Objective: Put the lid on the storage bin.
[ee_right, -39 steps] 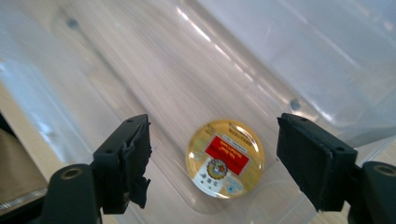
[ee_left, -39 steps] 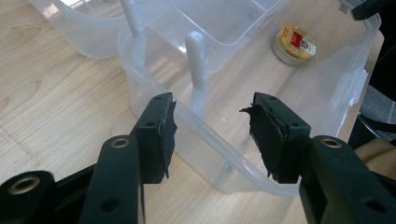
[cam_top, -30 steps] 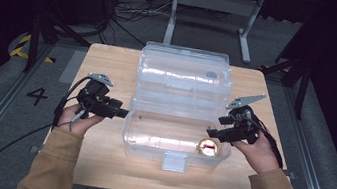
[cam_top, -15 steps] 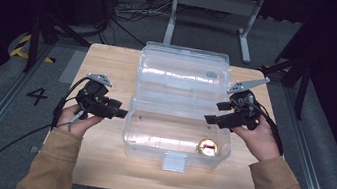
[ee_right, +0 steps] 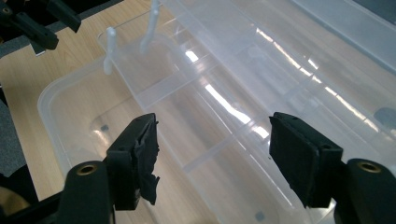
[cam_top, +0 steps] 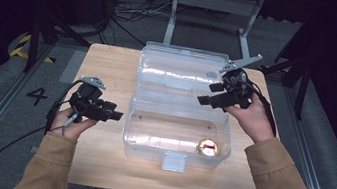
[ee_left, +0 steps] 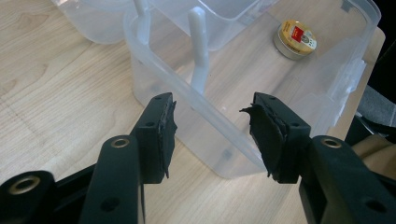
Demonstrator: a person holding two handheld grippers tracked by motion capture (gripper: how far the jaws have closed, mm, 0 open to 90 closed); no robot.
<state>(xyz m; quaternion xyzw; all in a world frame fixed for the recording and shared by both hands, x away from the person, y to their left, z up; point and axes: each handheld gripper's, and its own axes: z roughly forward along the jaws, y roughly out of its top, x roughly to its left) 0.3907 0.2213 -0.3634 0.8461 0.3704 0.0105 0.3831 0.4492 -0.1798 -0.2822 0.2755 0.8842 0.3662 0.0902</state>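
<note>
Just below and ahead of the right gripper (cam_top: 209, 94), whose jaws stand wide with nothing between them, lies the box's open lid (cam_top: 183, 69); it should close on the lid's rim squarely. The tin (cam_top: 208, 147) sits in the box (cam_top: 150, 137), beneath it.

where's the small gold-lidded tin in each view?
High view: gold-lidded tin sits in the clear box's near right corner.
Left gripper view: tin upper right, on the box floor beyond the jaws.
Right gripper view: not in it.
Shared landmark: the two white hinge posts on the box wall.
</note>
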